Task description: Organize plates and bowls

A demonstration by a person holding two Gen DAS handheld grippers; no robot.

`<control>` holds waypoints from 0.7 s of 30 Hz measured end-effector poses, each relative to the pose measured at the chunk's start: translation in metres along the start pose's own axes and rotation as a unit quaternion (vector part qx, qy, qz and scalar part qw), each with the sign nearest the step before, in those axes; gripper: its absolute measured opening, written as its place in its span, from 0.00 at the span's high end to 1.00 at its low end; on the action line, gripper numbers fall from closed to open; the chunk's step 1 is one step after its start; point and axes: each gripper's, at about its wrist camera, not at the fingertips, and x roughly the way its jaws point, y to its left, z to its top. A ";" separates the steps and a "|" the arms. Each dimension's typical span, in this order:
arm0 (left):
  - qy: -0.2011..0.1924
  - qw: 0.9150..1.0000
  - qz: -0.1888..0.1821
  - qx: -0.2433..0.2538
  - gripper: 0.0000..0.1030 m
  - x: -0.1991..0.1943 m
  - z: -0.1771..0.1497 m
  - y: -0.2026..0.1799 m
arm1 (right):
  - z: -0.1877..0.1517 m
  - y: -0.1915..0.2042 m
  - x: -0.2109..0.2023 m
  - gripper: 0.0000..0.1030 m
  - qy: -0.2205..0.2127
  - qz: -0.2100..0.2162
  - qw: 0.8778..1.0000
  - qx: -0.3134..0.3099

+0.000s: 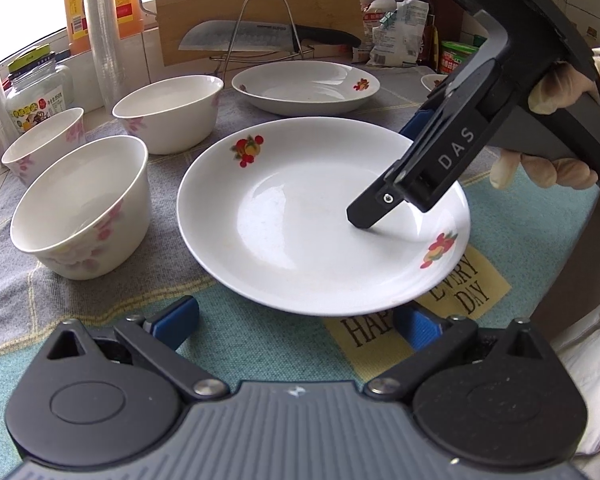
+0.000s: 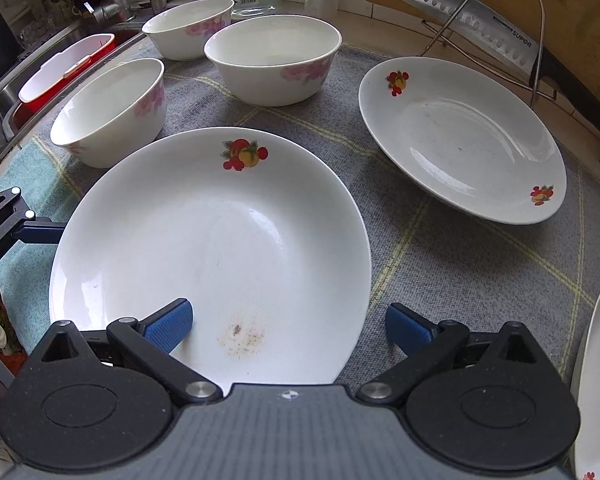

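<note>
**Desk:** Walk me across, left to right.

**Me:** At far left I have three flowered bowls (image 1: 84, 204) standing apart on the grey cloth (image 1: 180, 292). Beside them sits the near plate (image 1: 300, 220), and a second plate (image 1: 306, 86) lies behind it by the knife rack (image 1: 260, 28).

**Desk:** And your claws?

**Me:** My left gripper (image 1: 296, 326) is spread wide, holding nothing, just short of the near plate's front rim. My right gripper (image 2: 288, 326) is also spread, straddling that plate's right edge: one pad inside the dish, one outside. From the left camera its inner finger looks to touch the plate.

**Desk:** Which step?

**Me:** I'd say the grasp before stacking. Next I close on the rim, lift level, and carry it over the second plate.
</note>
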 end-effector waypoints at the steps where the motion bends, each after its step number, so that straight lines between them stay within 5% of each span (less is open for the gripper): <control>1: -0.001 1.000 -0.005 0.006 0.00 0.000 0.001 0.001 | 0.000 0.000 0.000 0.00 0.000 -0.003 1.000 0.005; 21: -0.029 0.997 -0.051 0.051 0.00 0.003 0.001 0.013 | 0.011 0.003 0.005 0.00 0.008 -0.009 1.000 0.015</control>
